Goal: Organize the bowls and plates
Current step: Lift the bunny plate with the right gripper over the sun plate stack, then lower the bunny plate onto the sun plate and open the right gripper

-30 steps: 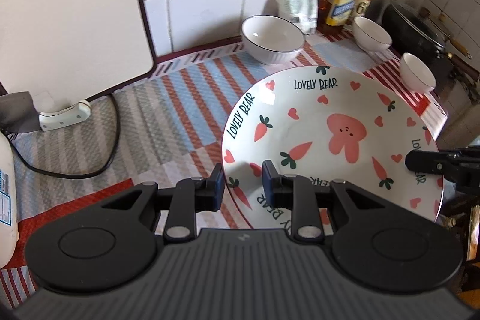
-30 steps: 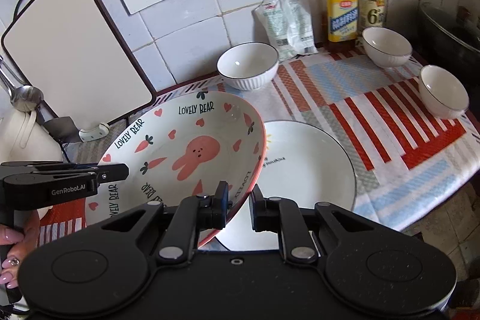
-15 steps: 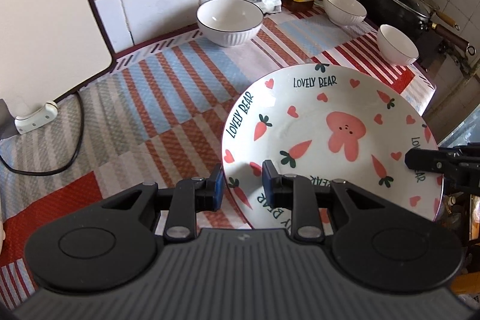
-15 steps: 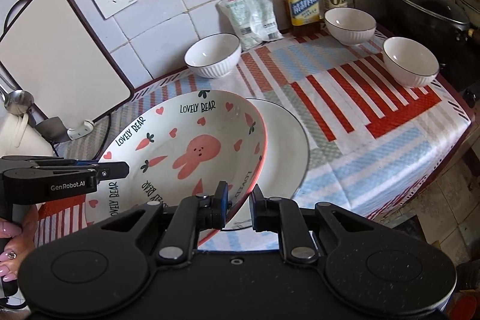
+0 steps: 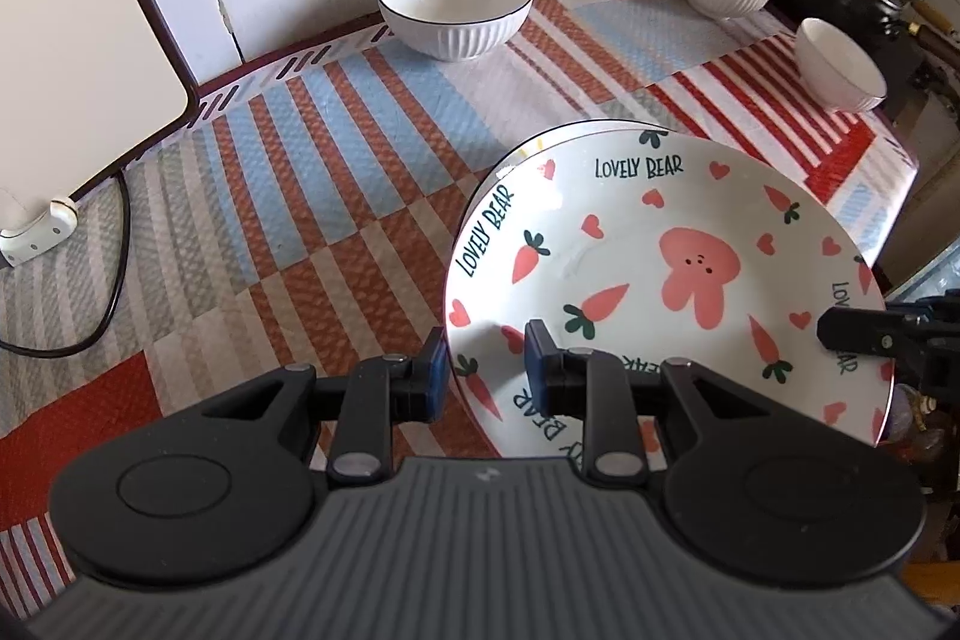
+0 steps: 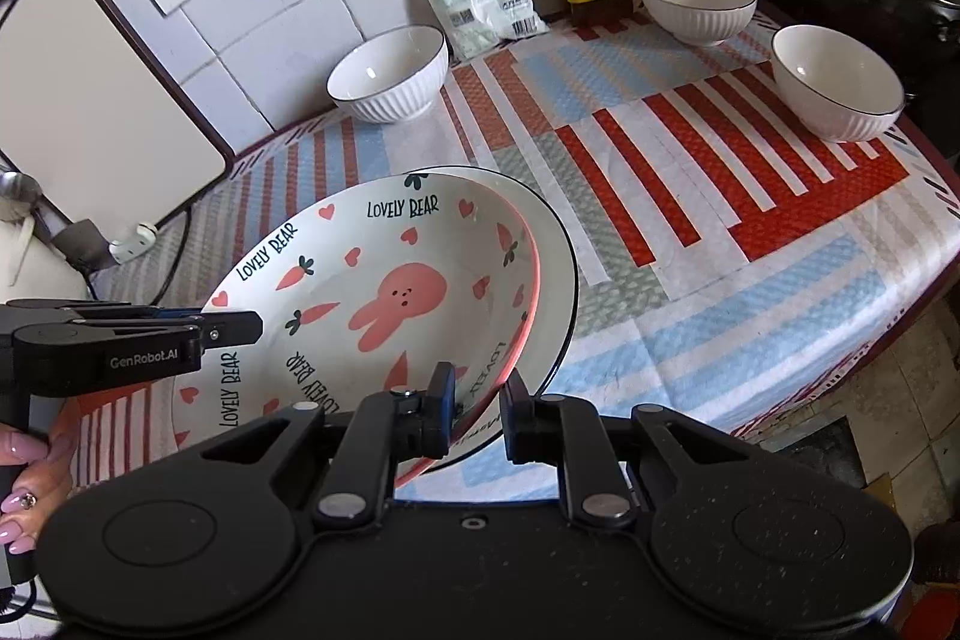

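A deep ceramic plate printed with a pink rabbit, carrots and the words "Lovely Bear" (image 6: pixel 390 292) is carried between two hand-held grippers above a plain white dinner plate with a dark rim (image 6: pixel 555 280), which lies on the striped red, blue and white cloth (image 6: pixel 690 196) of the desk. The left gripper (image 5: pixel 485 370) has its jaws clenched on the near left rim of the rabbit plate; the right gripper (image 6: pixel 477 409) grasps the opposite rim, one pad inside the plate and one beneath. The rabbit plate is tilted, its far edge low over the white plate and overlapping most of it; whether the two touch cannot be told.

The step in hand appears to be stacking the printed plate on the plain one. The next move would call for levelling the plate, centring it over the one below, lowering it until it sits flat, then releasing both rims together.

Three white ribbed bowls with dark rims wait unstacked on the cloth: one at the far left by the tiled wall (image 6: pixel 389 73), one at the far right beside the bottles (image 6: pixel 697 1), and one nearer at the right edge (image 6: pixel 837 82).
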The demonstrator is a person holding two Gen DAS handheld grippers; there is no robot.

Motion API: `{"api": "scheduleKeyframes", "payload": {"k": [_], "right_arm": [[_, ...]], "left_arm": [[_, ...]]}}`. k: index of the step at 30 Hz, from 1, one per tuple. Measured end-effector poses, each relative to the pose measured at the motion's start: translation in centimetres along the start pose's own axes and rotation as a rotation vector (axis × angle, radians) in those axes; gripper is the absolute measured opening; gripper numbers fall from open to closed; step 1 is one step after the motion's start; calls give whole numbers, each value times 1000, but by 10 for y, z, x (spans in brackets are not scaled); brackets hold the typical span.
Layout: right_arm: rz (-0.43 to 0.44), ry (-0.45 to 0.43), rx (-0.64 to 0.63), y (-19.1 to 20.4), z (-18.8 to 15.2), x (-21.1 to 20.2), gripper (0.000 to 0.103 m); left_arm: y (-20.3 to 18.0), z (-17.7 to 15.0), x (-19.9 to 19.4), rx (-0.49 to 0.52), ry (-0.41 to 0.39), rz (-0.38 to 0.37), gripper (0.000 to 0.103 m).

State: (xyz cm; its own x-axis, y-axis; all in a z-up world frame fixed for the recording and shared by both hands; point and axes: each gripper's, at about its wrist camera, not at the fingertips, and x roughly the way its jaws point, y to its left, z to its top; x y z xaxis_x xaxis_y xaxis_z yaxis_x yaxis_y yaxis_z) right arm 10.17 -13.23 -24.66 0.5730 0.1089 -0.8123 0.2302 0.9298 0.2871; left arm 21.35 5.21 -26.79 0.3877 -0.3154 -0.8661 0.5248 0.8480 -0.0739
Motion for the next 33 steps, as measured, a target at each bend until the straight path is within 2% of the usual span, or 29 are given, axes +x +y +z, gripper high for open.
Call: {"api": "scheduleKeyframes", "payload": {"k": [8, 16, 20, 24, 27, 33], "right_arm": [[3, 57, 17, -3, 12, 18, 20], [-38, 108, 31, 3, 20, 27, 20], [-104, 143, 7, 10, 24, 32, 22], [-182, 150, -41, 18, 26, 35, 22], [-249, 167, -103, 25, 25, 40, 21], [-293, 145, -148, 31, 21, 43, 24]], "left_arm": [[6, 4, 20, -12, 31, -9, 24], [8, 13, 32, -11, 72, -6, 24], [1, 13, 36, 34, 97, 11, 24], [0, 13, 40, 36, 115, 2, 24], [-7, 12, 38, 90, 108, 33, 24], [-7, 11, 38, 96, 101, 31, 24]]}}
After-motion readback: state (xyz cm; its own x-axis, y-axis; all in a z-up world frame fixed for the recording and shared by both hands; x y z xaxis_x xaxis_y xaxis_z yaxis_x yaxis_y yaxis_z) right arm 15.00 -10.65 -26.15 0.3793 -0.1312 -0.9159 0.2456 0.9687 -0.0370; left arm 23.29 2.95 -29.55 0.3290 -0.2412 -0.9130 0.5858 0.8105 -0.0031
